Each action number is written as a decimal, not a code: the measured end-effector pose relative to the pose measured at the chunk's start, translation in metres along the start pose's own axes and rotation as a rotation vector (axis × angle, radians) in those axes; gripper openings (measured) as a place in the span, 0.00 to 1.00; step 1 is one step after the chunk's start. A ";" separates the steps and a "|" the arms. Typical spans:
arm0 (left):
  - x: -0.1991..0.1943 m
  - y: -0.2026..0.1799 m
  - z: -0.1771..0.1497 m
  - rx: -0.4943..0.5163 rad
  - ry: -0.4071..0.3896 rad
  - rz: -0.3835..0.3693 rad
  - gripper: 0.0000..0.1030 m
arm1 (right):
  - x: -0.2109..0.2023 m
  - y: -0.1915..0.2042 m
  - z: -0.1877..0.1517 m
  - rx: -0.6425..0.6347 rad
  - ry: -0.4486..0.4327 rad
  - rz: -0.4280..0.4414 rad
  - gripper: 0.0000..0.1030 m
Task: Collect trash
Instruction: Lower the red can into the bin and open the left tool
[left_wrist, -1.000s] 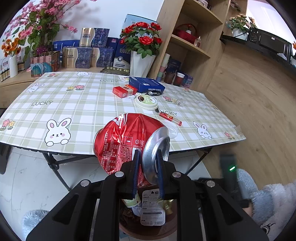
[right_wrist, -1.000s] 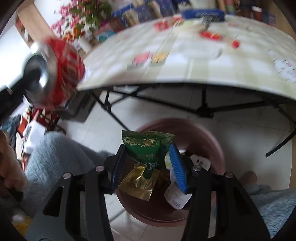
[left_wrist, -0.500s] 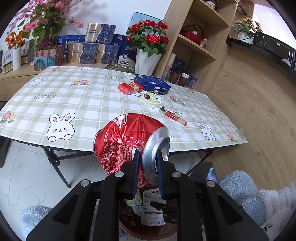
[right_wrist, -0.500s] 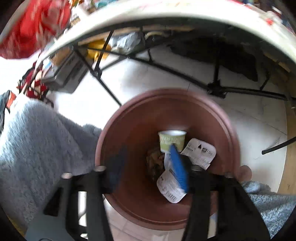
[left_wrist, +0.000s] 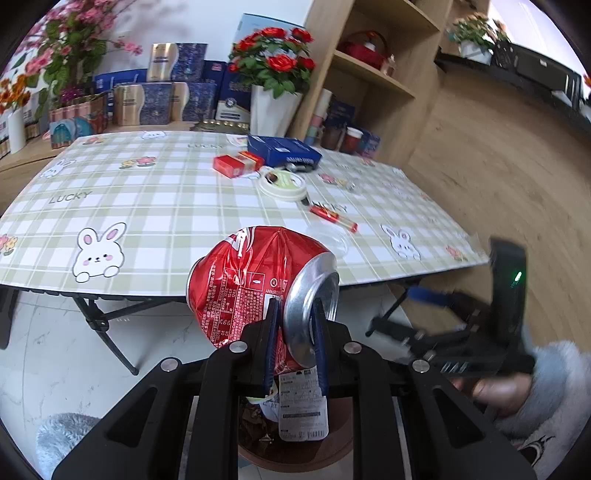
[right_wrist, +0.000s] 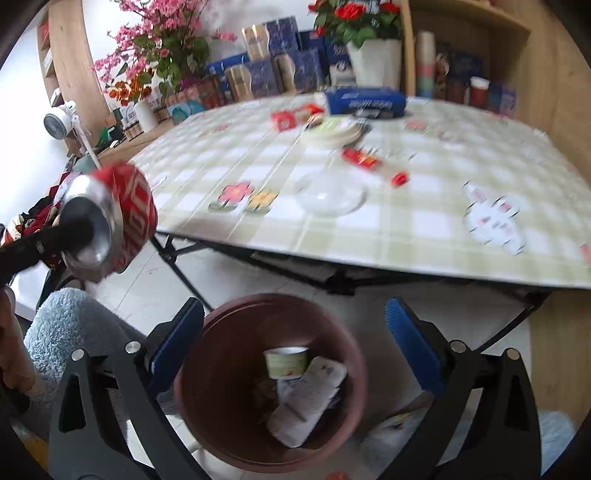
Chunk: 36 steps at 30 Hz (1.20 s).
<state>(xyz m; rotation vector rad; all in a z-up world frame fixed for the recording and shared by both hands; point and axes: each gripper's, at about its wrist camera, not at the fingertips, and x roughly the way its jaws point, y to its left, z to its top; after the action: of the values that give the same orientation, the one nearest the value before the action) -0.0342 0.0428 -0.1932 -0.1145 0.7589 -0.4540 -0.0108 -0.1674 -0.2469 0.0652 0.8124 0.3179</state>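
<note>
Our left claw (left_wrist: 293, 325) is clamped on the rim of a crushed red can (left_wrist: 255, 280), held above the brown bin (right_wrist: 269, 380). Our right claw (right_wrist: 293, 354) is opening wide, empty, over that bin beside the tabletop (right_wrist: 406, 221).

The brown bin (right_wrist: 221, 435) stands open-mouthed on the floor; above its rim the way down is free. Just beyond it, the table edge (right_wrist: 369, 258) and black legs (right_wrist: 184, 273) close off the far side.

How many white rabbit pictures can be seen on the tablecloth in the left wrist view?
4: one near the front left edge, one near the front right edge, one at the far left, one at the far edge. The crushed red can may hide more.
</note>
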 end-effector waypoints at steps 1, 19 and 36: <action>0.002 -0.002 -0.001 0.008 0.009 -0.003 0.17 | -0.005 -0.004 0.001 -0.002 -0.017 -0.011 0.94; 0.117 -0.035 -0.070 0.236 0.395 -0.040 0.17 | -0.045 -0.073 -0.011 0.172 -0.170 -0.152 0.94; 0.166 -0.004 -0.102 0.138 0.570 -0.013 0.36 | -0.028 -0.063 -0.015 0.135 -0.122 -0.185 0.94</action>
<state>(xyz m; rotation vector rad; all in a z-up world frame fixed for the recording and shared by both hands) 0.0000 -0.0277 -0.3718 0.1475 1.2824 -0.5575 -0.0236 -0.2368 -0.2487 0.1341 0.7123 0.0832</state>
